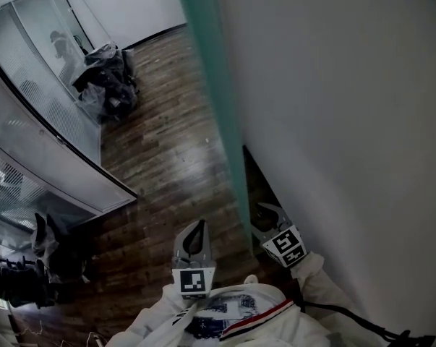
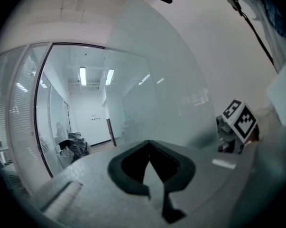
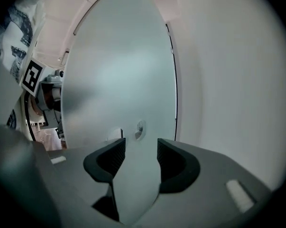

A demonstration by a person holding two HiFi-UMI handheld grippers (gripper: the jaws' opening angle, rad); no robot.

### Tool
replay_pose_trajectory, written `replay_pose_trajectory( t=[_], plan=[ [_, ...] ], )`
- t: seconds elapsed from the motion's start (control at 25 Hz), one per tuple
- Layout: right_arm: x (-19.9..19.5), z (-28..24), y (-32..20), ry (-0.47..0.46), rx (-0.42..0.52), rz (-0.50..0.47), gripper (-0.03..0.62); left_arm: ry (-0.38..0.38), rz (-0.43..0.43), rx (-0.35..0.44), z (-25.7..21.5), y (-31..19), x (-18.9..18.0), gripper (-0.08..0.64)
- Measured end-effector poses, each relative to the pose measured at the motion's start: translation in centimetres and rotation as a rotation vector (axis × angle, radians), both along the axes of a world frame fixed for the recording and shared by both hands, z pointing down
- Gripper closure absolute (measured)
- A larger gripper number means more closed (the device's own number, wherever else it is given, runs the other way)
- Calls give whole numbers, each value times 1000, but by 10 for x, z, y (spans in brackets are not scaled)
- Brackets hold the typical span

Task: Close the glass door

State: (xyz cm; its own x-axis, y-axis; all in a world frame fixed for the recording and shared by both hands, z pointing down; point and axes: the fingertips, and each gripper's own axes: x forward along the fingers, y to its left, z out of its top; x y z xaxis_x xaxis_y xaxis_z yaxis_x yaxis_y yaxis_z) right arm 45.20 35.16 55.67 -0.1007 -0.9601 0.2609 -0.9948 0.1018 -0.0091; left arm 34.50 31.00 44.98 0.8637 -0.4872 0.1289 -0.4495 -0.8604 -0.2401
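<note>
Holding my right gripper [image 3: 141, 144] wide open, nothing pinched; frosted glass door [image 3: 119, 80] is just ahead of its jaws. Left gripper [image 2: 149, 142] is pinched shut, empty. Door's green edge stands between both grippers. White wall [image 3: 228, 80] is right of the door, wood floor [image 1: 167, 157] beyond.

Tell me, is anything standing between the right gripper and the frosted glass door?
Nothing visible does. The right gripper, jaws apart and empty, faces the frosted glass door directly, with nothing showing between it and the pane.
</note>
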Motion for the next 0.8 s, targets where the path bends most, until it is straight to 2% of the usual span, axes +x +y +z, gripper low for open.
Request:
replay_pose_trajectory(
  t=[0.28, 0.52, 0.68, 0.8],
  plan=[
    [-14, -4, -18, -43, 29, -114, 412, 10, -31, 7, -2, -8, -11, 557],
    [-26, -3, -27, -32, 18, -171, 431, 8, -30, 16, -5, -9, -13, 557],
    [-39, -5, -30, -54, 15, -229, 457, 21, -69, 34, -5, -14, -26, 557],
    [-49, -7, -35, -53, 12, -260, 459, 29, -106, 16, -12, -16, -35, 557]
  ],
)
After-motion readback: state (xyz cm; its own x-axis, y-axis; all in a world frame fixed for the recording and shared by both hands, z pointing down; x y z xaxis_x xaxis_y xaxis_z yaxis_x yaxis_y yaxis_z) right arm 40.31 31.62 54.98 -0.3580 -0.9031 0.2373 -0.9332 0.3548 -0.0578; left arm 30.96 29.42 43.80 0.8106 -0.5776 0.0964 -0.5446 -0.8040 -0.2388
